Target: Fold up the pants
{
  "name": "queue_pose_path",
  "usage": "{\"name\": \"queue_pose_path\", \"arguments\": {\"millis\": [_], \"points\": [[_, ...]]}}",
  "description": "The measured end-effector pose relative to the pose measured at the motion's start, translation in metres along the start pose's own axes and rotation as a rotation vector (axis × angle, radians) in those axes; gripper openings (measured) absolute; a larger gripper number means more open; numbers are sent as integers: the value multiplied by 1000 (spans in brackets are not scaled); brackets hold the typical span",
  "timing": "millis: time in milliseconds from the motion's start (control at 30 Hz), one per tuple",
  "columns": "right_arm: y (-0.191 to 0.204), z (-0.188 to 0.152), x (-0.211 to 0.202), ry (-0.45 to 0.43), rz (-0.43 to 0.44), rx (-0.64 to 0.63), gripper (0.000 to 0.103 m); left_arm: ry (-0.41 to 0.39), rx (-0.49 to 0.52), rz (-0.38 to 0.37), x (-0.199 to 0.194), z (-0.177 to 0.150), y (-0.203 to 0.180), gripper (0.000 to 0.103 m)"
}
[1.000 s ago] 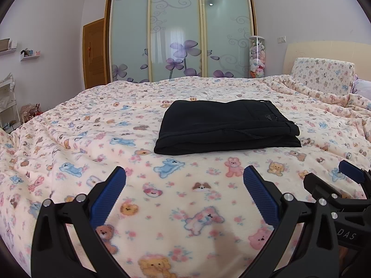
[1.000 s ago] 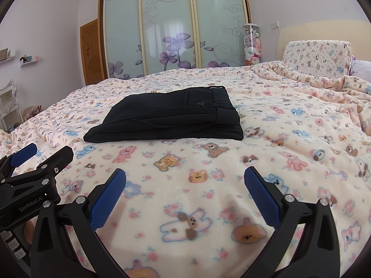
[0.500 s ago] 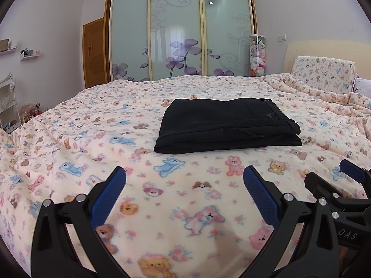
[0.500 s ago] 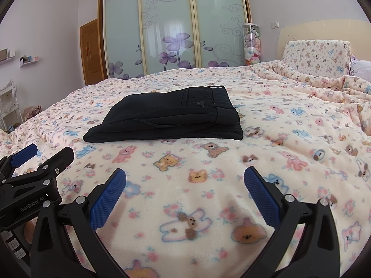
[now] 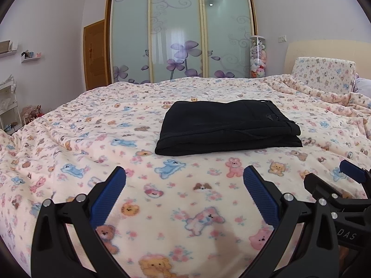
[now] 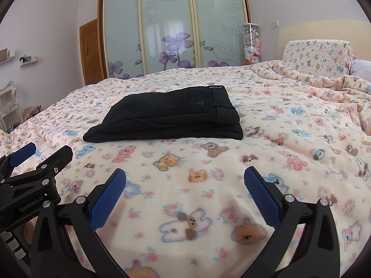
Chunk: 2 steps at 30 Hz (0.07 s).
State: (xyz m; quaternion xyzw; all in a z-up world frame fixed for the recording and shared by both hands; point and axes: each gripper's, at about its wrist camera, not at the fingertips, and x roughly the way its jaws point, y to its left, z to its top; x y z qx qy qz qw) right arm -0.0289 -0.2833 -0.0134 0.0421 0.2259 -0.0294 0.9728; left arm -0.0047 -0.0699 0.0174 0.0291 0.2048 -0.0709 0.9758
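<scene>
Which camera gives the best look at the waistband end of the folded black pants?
The right wrist view: the folded black pants show their ribbed waistband and stacked layers from nearer. The left wrist view shows the same pants flatter and farther off, with the waistband squeezed toward their right edge.

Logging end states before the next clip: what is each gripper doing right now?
Left gripper: open, holding nothing, above the blanket.
Right gripper: open, holding nothing, short of the folded black pants.
</scene>
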Motion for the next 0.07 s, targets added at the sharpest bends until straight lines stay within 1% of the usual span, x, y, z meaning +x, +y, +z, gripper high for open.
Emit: {"name": "queue_pose_path", "arguments": {"millis": [67], "points": [[0, 0, 0, 0, 0, 0, 102, 1, 0, -1, 1, 0, 0, 101]]}}
